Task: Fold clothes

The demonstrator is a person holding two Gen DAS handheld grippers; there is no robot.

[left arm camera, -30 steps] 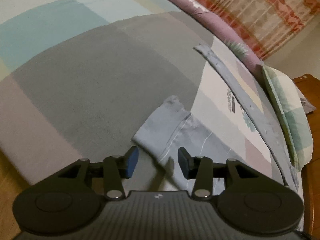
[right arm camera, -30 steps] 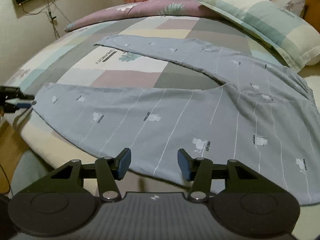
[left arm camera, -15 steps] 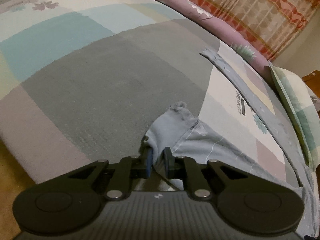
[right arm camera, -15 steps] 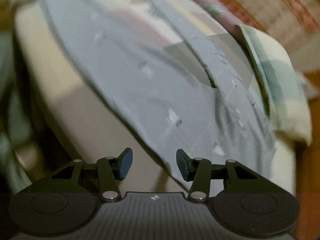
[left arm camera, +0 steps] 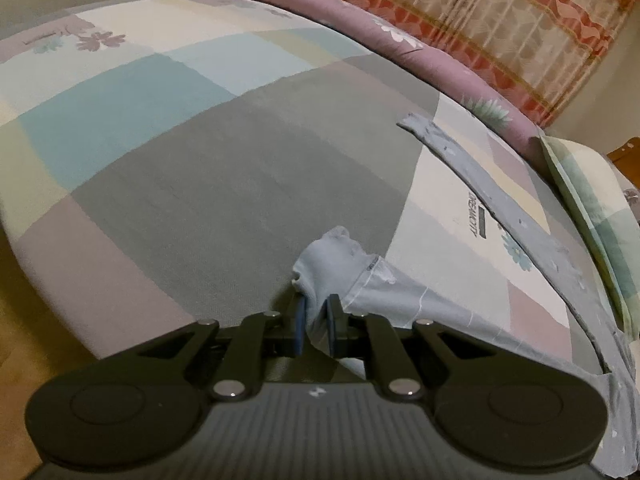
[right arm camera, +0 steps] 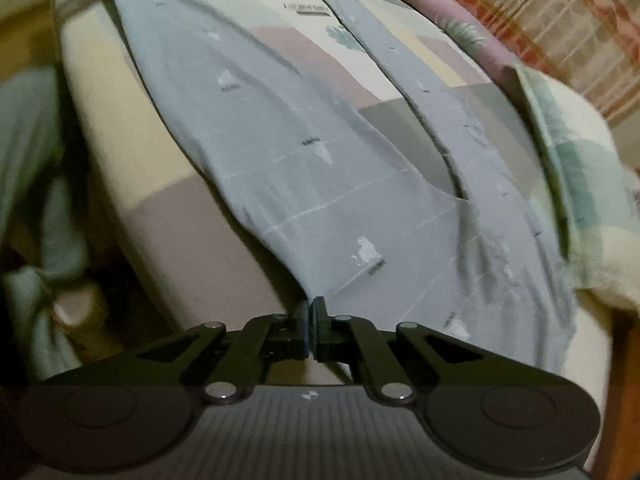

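- The left gripper [left arm camera: 316, 326] is low over the bed [left arm camera: 208, 184], near its front edge, and points forward and a little up along the bedcover.
- Its two fingers are pressed together on the hem of one leg of the blue-grey trousers [left arm camera: 340, 260]. The cloth bunches up just above the fingertips, at 12 o'clock from them.
- From this pinch the leg runs away toward 3 o'clock, lifted a little off the bedcover.
- The other leg lies flat as a long strip from 1 o'clock toward 4 o'clock, apart from the held leg.
- The right gripper [right arm camera: 311, 322] is at the side edge of the bed [right arm camera: 132, 168] and points across the trousers [right arm camera: 320, 184].
- Its fingers are closed on the edge of the cloth, near the waist part. The fabric rises from the fingertips toward 12 o'clock.
- The two legs spread from there toward 11 and 1 o'clock.
- A checked pillow [right arm camera: 568, 148] lies at 3 o'clock, touching the trousers.
- A patterned curtain [left arm camera: 500, 20] hangs behind the bed at 1 o'clock in the left view.
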